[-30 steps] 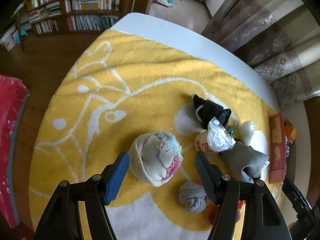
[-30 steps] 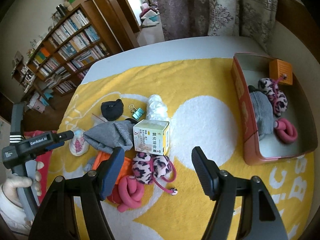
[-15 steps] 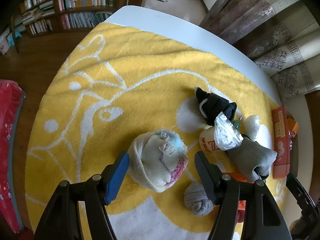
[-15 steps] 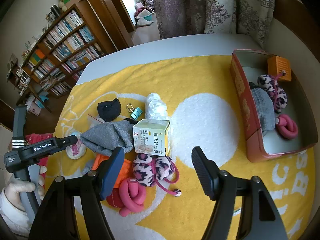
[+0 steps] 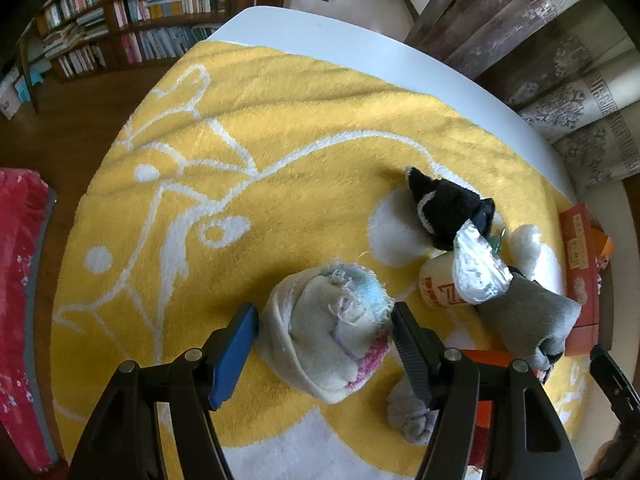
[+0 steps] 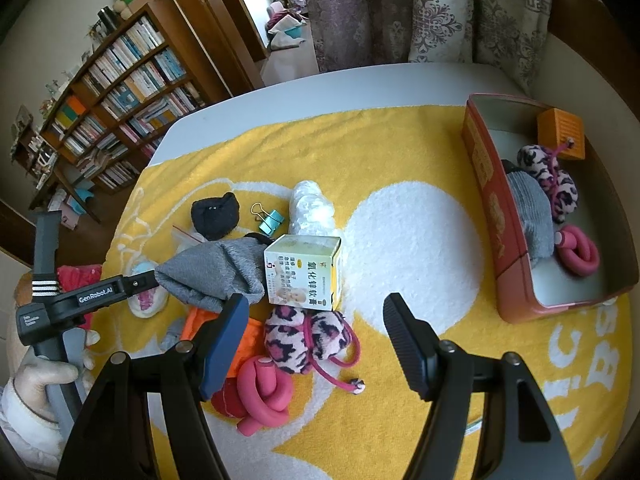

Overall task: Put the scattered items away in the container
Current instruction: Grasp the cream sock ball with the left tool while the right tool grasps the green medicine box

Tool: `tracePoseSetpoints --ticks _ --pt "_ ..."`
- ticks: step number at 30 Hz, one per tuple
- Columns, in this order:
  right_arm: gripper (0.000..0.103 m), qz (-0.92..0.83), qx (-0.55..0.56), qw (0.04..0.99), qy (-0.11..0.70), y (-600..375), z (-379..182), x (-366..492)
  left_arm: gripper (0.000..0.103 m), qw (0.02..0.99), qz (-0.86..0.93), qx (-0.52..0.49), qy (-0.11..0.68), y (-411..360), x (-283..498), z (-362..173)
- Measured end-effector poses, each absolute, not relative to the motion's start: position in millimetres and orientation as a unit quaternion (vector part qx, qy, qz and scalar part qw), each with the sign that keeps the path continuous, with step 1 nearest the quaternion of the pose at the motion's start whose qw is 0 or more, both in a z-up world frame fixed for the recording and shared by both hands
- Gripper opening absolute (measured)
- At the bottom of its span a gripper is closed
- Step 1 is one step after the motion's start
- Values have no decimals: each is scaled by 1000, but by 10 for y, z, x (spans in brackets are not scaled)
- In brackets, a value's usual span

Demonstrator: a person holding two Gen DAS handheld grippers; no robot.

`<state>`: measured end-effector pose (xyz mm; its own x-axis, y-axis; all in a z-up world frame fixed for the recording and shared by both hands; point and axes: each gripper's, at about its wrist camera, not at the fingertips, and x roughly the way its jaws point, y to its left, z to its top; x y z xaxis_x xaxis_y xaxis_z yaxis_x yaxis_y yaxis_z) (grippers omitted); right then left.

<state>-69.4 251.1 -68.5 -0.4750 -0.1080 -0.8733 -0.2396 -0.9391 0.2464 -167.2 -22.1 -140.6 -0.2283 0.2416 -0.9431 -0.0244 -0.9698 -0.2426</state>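
Yellow rug (image 6: 400, 160) over white desk (image 6: 320, 84): your widest open room, the bare stretch between clutter and tin.
Red tin (image 6: 486, 216), right edge: partly filled, near corner free.
Pale sock ball (image 5: 332, 328): sits between your spread left claw (image 5: 324, 344); centre it, then close firmly.
Right claw (image 6: 316, 344): spread, holding nothing, over leopard scrunchie (image 6: 304, 338).

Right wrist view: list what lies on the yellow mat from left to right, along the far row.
Black sock → binder clip → crumpled plastic bag → red box, with an orange block in its far corner.
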Motion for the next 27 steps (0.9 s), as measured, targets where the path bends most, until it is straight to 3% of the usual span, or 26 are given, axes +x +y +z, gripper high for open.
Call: tracePoseSetpoints --ticks 16,27 --pt "74 836 -521 63 159 2597 -815 -856 68 101 776 -615 -98 -258 -1677 -1483" --pt "74 826 -543 41 145 2465 -1038 -1176 68 99 791 -593 -114 -406 -1618 -1165"
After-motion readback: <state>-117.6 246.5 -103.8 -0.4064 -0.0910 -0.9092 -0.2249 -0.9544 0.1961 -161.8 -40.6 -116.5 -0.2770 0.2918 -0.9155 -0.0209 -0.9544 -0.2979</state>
